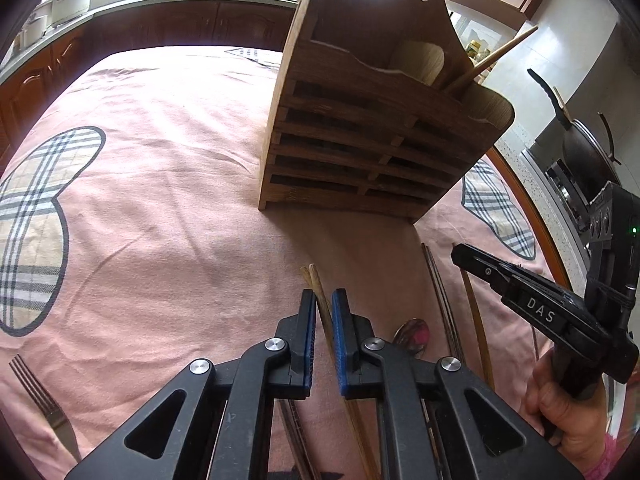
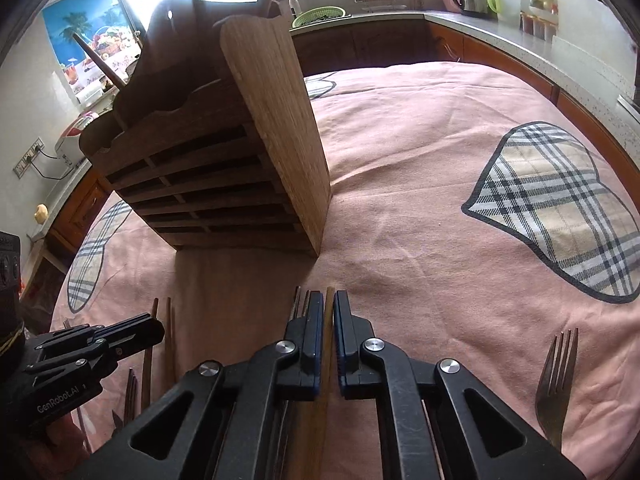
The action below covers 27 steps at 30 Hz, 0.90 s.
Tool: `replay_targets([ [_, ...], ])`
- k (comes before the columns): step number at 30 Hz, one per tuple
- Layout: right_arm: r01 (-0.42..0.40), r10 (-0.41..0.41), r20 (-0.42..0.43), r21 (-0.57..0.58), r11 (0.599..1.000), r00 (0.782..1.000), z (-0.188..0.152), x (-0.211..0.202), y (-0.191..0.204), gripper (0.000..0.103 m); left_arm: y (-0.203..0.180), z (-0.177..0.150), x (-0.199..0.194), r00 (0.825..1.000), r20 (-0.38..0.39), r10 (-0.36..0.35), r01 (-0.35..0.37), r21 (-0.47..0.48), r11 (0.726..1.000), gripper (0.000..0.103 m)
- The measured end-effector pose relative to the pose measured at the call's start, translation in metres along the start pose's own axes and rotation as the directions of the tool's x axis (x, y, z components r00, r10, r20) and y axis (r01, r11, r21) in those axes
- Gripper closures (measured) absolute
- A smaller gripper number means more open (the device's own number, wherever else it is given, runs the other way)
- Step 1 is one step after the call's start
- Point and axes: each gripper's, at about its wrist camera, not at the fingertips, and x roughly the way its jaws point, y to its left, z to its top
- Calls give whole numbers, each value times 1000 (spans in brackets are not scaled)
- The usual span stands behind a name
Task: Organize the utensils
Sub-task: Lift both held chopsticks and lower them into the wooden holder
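Observation:
A slatted wooden utensil holder (image 1: 360, 140) (image 2: 224, 184) stands on the pink cloth ahead of both grippers. A wooden stick (image 1: 500, 54) and a pale wooden spoon (image 1: 420, 64) lean out of its top pocket. My left gripper (image 1: 324, 300) (image 2: 154, 328) is shut on a pair of light wooden chopsticks (image 1: 318, 280) lying on the cloth, tips toward the holder. My right gripper (image 2: 329, 300) (image 1: 458, 254) is shut on another wooden chopstick (image 2: 329, 320), also low over the cloth. A hand (image 1: 568, 412) holds the right gripper's handle.
Forks lie on the cloth at the outer sides (image 1: 44, 404) (image 2: 556, 380). A metal spoon (image 1: 412, 336) and dark chopsticks (image 1: 440, 292) lie between the two grippers. Kitchen counters (image 2: 520, 32) ring the round table; a wok (image 1: 580, 152) sits to the right.

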Motion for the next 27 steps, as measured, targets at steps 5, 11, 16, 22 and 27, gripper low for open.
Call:
replay_targets([
  [5, -40, 37, 67, 30, 999, 997, 0, -37, -3, 98, 3, -6, -35, 998, 52, -18, 19, -9, 1000, 98],
  [11, -57, 54, 153, 21, 998, 987, 3, -83, 3, 98, 5, -18, -86, 992, 116, -43, 44, -6, 999, 98],
  [16, -65, 63, 211, 5, 998, 975, 1, -115, 9, 99, 2, -29, -120, 985, 162, -64, 64, 6, 998, 98],
  [22, -67, 65, 260, 0, 998, 963, -2, -143, 13, 98, 2, -42, -155, 974, 210, -84, 82, 18, 996, 99],
  [27, -66, 65, 310, -7, 998, 948, -5, -168, 17, 99, 2, -50, -185, 964, 251, -93, 88, 28, 996, 99],
])
